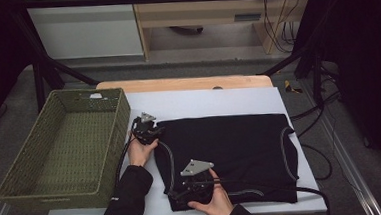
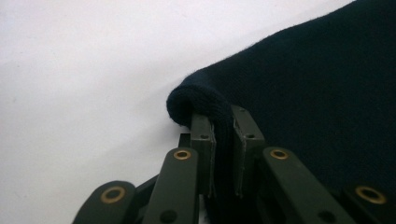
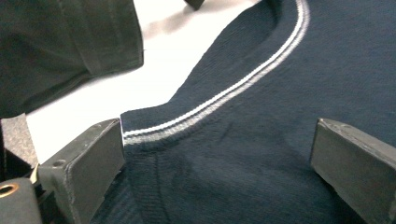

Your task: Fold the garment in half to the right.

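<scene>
A white table top [image 1: 218,103] takes up the middle of the high view, and a dark knit garment [image 1: 231,145] lies folded flat across its centre and right. The garment's pale striped trim [image 1: 284,149] curves down the right side. At the left of the frame a woven green basket [image 1: 61,150] sits against the table edge, close by, probably so the folded piece can go straight into it.

The left gripper [image 1: 147,127] sits at the garment's upper-left corner. In the left gripper view its jaws are pinched tight on a rolled fold of the knit fabric [image 2: 205,100], likely to anchor that corner while the other side is worked.

The right gripper [image 1: 195,180] hangs low over the garment's lower-left edge, near the bottom centre of the high view. In the right gripper view its jaws stand wide apart with the striped hem [image 3: 196,116] between them, not yet pressed, which suggests it is lining up to take the second corner for a two-handed lift or fold.
</scene>
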Available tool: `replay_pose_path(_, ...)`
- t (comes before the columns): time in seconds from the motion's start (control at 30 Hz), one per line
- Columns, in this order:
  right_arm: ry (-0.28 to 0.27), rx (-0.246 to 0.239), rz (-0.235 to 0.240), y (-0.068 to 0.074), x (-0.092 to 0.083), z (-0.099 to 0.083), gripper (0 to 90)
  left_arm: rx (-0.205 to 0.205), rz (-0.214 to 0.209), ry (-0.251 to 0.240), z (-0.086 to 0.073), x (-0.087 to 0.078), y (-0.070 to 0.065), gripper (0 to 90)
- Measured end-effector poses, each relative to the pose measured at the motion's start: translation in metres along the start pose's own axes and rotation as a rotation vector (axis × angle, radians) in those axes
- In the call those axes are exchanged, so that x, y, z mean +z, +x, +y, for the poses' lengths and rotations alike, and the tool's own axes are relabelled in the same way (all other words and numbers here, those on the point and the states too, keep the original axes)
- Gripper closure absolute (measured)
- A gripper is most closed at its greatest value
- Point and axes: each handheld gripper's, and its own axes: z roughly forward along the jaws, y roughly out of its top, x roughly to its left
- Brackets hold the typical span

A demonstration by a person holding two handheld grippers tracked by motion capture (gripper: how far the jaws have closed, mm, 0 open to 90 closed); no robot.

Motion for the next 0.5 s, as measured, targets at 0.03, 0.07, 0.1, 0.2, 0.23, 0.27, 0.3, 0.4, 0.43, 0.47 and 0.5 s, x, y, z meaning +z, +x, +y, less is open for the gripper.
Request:
replay_pose_path(0.03,0.012,-0.007,0.000,0.001,0.002,0.000,3.7,-0.001,-0.001,0.000,0.000,0.000,0.000,80.7)
replay_pose_path(0.07,0.019,-0.014,0.000,0.003,0.003,0.001,3.8,-0.001,-0.001,0.000,0.000,0.000,0.000,80.7)
replay_pose_path(0.1,0.027,-0.022,-0.001,0.004,0.004,0.001,4.5,-0.001,-0.001,0.000,0.000,0.000,0.000,80.7)
replay_pose_path(0.2,0.030,-0.016,0.011,0.006,0.008,0.002,7.4,-0.001,0.000,0.000,0.000,0.000,0.000,80.7)
replay_pose_path(0.23,0.032,-0.010,0.019,0.007,0.009,0.002,8.1,0.001,0.000,0.000,0.000,0.000,0.000,80.7)
replay_pose_path(0.27,0.036,-0.016,0.024,0.008,0.010,0.002,8.7,-0.002,-0.001,-0.001,0.000,0.000,0.000,80.7)
replay_pose_path(0.3,0.045,-0.022,0.023,0.009,0.011,0.002,9.1,0.000,0.000,0.000,0.000,0.000,0.000,80.7)
replay_pose_path(0.4,0.064,-0.052,0.018,0.014,0.015,0.001,12.4,0.000,0.000,-0.001,0.000,0.000,0.000,80.8)
replay_pose_path(0.43,0.069,-0.061,0.019,0.015,0.016,0.001,12.9,-0.001,-0.001,-0.001,0.000,0.000,0.000,80.8)
replay_pose_path(0.47,0.069,-0.069,0.019,0.017,0.017,0.001,13.3,-0.001,-0.001,-0.001,0.000,0.000,0.000,80.8)
replay_pose_path(0.5,0.072,-0.076,0.018,0.018,0.017,0.001,14.8,-0.002,-0.001,-0.001,0.000,0.000,0.000,80.8)
